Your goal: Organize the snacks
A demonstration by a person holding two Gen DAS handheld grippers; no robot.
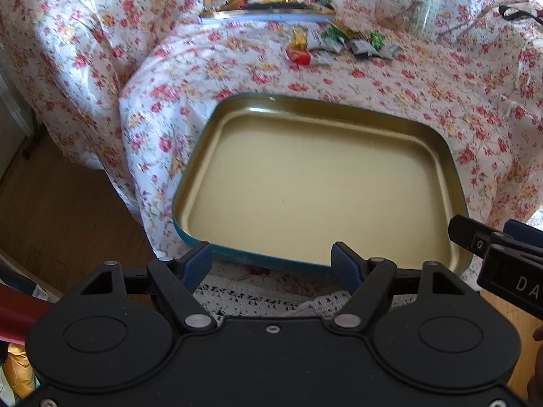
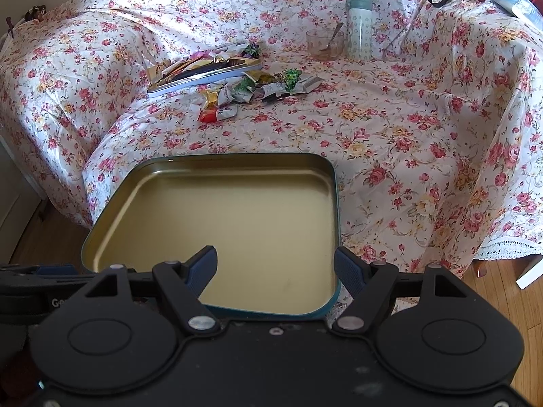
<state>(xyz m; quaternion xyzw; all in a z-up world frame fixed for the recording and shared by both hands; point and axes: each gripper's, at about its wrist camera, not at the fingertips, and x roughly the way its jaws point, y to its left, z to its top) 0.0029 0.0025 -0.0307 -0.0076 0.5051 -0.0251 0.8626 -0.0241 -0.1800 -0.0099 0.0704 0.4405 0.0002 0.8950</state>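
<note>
— What's on the flowered cloth?
— An empty tin at the near edge, loose snacks beyond, wooden floor below.
— The tongs?
— Left gripper and right gripper both spread, holding nothing.

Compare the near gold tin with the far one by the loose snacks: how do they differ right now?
The near tin is empty; the far tin is heaped with wrapped snacks. The near tin has a teal outer wall, while the far tin's edge looks pale and silvery. The near tin sits at the table's front edge, just ahead of the two hand-held grippers; the far tin lies farther back, with loose snacks scattered beside it. Both are shallow, rounded-corner metal tins on the floral cloth.
</note>
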